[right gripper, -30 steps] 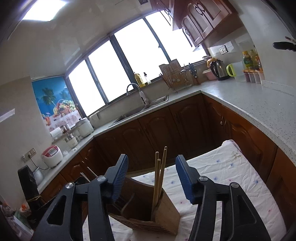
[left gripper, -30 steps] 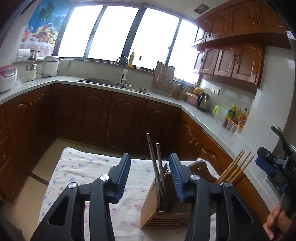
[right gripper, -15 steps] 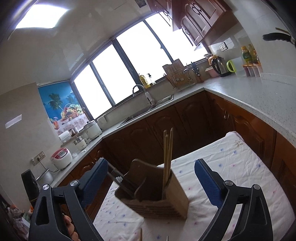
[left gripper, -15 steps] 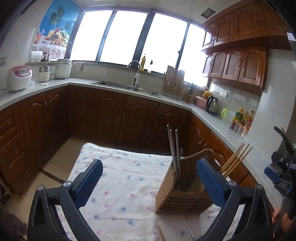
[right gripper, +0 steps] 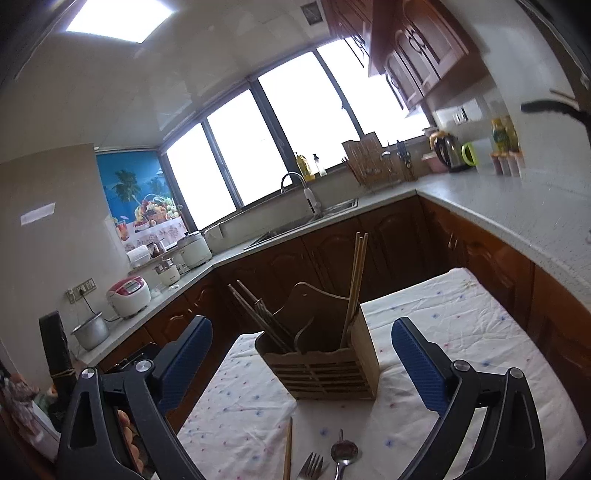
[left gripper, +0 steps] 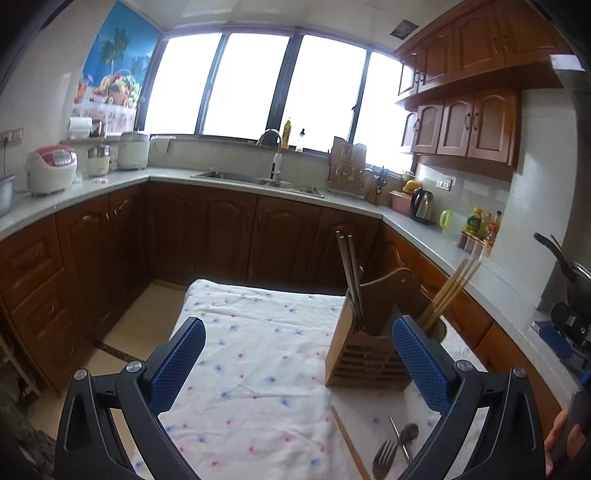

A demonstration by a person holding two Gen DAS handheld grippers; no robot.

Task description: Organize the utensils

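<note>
On the flowered cloth stands the wooden holder, chopsticks upright inside; a fork and spoon lie before it; left gripper released, right gripper opening, both empty.

A wide window with dark frames fills the far wall at twelve o'clock, blazing white with daylight. Below it a pale counter runs in a U around the room on dark brown wooden cabinets, with a sink and tall faucet at its middle. Upper cabinets of lighter wood hang at two o'clock. A tropical fruit poster hangs at ten o'clock. The floor is beige tile. A ceiling light panel glows overhead.
</note>
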